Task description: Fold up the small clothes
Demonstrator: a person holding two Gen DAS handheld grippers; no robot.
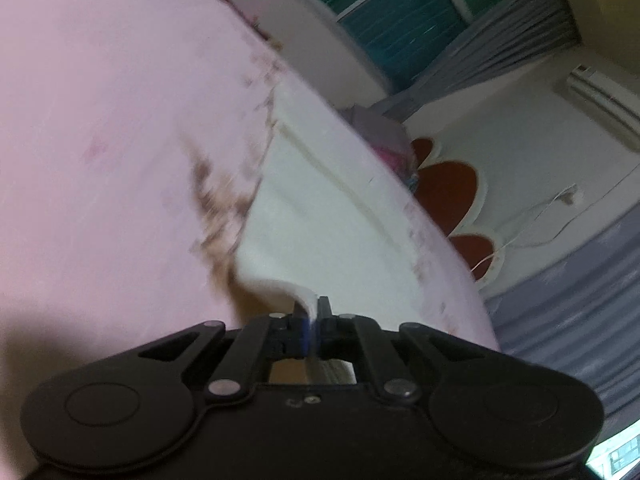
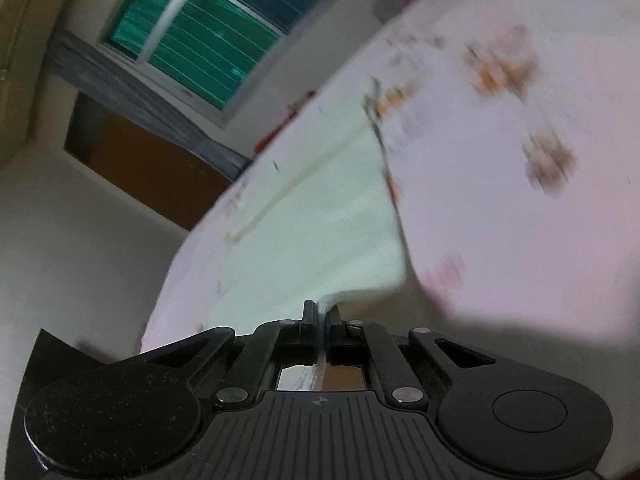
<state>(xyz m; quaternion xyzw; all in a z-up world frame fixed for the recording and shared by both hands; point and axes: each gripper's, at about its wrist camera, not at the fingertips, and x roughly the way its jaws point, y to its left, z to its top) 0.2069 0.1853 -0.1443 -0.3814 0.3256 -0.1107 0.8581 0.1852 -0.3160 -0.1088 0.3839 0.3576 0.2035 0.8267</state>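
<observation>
Cream cloth [image 1: 320, 208] lies on the pink bedsheet [image 1: 100, 120], running from centre frame down to each tool. The left gripper [image 1: 311, 312] and right gripper [image 2: 321, 314] are each clamped tight on a near corner of it. Its length stretches straight ahead of both, so the fold likely carries that near edge forward, neither hand nearer.

A bed covered in a pale pink sheet [image 1: 100, 128] printed with blurred brown and orange floral patches fills both wrist views. A small cream-white garment [image 1: 320, 216] lies directly on the sheet, spread mostly flat, a raised seam running along it. Its near edge lifts off the sheet toward each camera. At the bed's far edge, a heap of pink and grey fabric [image 1: 386, 140] sits, too blurred to identify.
</observation>
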